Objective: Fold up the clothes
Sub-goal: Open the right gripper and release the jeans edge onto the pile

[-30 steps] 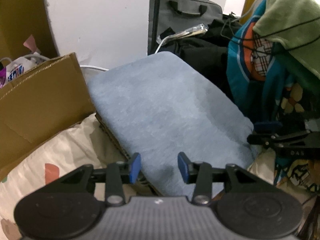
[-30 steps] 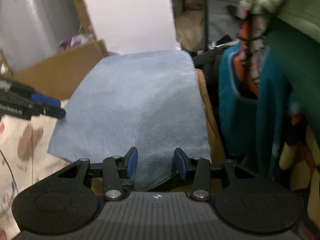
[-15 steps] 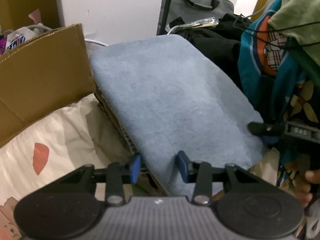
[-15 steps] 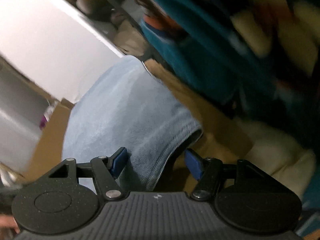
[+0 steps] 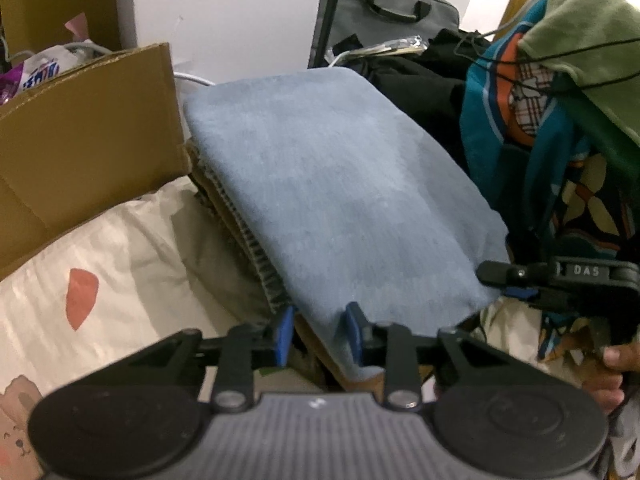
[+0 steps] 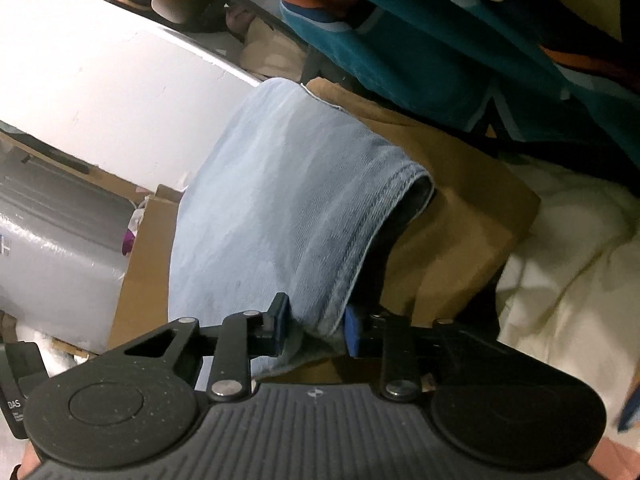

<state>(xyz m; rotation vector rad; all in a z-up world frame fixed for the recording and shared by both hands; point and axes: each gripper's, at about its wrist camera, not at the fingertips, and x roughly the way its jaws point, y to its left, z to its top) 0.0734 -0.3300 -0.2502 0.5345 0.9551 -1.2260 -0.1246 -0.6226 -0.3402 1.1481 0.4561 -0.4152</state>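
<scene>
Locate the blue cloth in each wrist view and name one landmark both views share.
Left wrist: blue cloth fills the centre, its near edge between the left gripper fingers.
Right wrist: cloth runs centre-left, hemmed corner between the right gripper fingers.
Shared landmark: the cardboard under the cloth.

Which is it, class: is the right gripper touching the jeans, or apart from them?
Touching. In the right wrist view the jeans' hemmed corner sits bunched between the closing jaws of the right gripper, with denim against both blue pads.
</scene>
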